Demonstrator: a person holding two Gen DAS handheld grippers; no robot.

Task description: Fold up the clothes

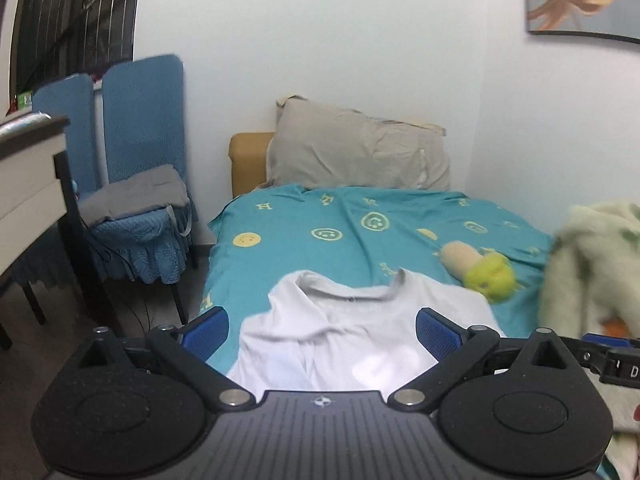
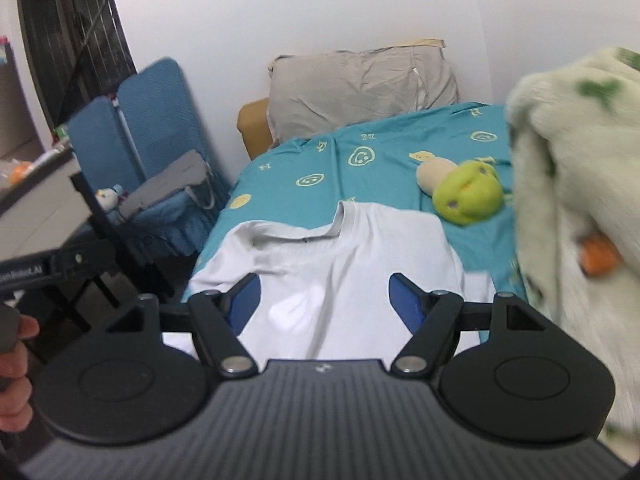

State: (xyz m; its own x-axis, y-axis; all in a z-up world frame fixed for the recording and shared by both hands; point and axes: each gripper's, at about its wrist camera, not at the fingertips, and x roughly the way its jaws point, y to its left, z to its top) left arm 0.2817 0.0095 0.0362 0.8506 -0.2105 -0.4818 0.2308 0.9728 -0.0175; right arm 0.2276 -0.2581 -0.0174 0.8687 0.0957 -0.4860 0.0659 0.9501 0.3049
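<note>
The white shirt (image 2: 340, 264) is lying spread on the teal bed (image 2: 384, 148), collar pointing away toward the pillow (image 2: 360, 84); both the left gripper (image 1: 322, 334) and right gripper (image 2: 324, 300) are hovering over its near part, jaws spread, holding nothing, neither clearly nearer.

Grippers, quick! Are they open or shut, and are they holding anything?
Left gripper: open, holding nothing, above the white shirt.
Right gripper: open, holding nothing, also above the shirt.
</note>
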